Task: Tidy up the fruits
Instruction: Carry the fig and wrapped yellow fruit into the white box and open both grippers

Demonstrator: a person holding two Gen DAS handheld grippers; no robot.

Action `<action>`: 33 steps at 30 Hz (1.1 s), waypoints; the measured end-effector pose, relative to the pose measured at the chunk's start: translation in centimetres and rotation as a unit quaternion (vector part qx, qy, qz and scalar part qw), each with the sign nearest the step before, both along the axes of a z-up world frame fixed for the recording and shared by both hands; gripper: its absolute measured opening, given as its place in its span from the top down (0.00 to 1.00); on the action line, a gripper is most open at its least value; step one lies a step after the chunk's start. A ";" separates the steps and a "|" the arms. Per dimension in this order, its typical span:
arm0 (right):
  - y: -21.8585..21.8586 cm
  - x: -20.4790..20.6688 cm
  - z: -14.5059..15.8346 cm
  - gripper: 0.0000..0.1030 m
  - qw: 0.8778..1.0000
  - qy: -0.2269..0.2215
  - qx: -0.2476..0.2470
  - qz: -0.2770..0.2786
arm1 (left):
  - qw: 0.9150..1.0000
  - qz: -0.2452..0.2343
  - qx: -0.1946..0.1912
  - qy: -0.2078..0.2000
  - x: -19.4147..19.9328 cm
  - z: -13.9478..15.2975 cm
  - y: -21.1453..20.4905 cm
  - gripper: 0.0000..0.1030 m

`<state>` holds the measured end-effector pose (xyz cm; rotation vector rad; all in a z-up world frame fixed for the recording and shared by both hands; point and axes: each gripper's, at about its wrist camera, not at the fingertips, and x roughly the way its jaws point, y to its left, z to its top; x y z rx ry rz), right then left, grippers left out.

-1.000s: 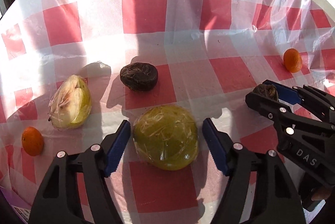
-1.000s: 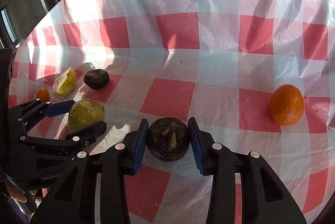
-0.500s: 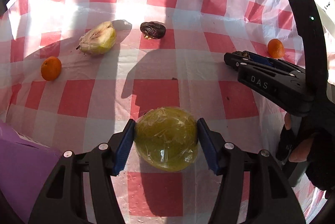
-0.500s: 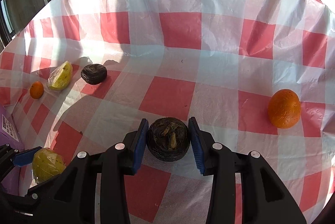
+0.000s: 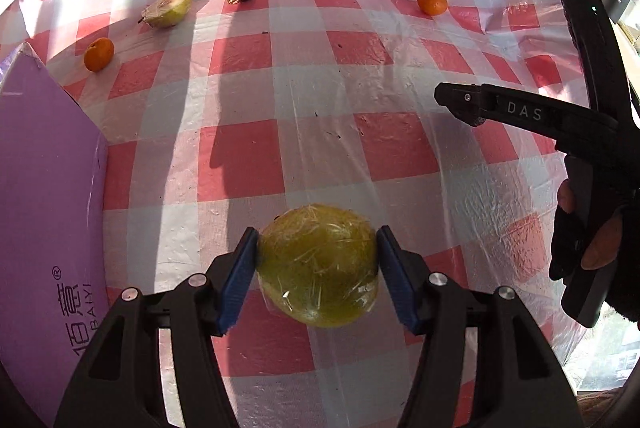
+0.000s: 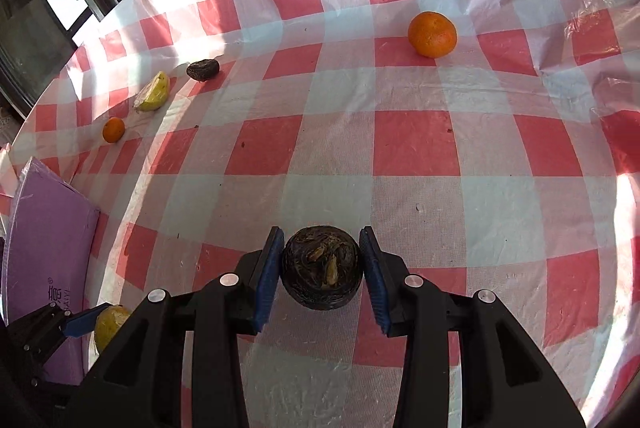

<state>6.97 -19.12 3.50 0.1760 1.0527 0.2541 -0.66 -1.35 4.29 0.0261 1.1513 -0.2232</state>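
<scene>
Partly hidden: left gripper (image 5: 318, 260) pinching wrapped green fruit (image 5: 318, 270), right gripper (image 6: 322, 266) pinching dark fruit (image 6: 322, 273).

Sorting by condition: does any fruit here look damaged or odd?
Yes. The dark fruit in the right gripper looks shrivelled and blackened, like the dark fruit across the table. Beside that one lies a cut half fruit. The green fruit in the left gripper is plastic-wrapped.

Checked cloth (image 5: 400, 148), purple box (image 5: 44, 196)

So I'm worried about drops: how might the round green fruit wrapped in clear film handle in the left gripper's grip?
The round green fruit wrapped in clear film looks glossy, so probably slippery. The left gripper grips only its sides; it may rotate. Set down, it would likely roll.
</scene>
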 end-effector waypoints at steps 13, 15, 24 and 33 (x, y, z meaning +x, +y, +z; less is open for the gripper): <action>-0.6 -6.8 1.2 0.62 0.997 0.017 0.003 -0.079 | 0.993 -0.109 0.026 -0.038 -0.9 3.6 -0.9 0.42; -0.3 -7.8 1.5 0.62 0.996 0.018 0.004 -0.086 | 0.991 -0.121 0.030 -0.046 -1.3 4.2 -0.7 0.42; 2.6 -11.0 3.5 0.62 0.996 0.001 -0.005 -0.092 | 0.988 -0.130 0.017 -0.084 -2.5 7.7 1.8 0.42; 6.4 -12.5 6.0 0.62 0.997 -0.025 -0.019 -0.066 | 0.985 -0.124 -0.006 -0.119 -3.3 9.9 5.0 0.42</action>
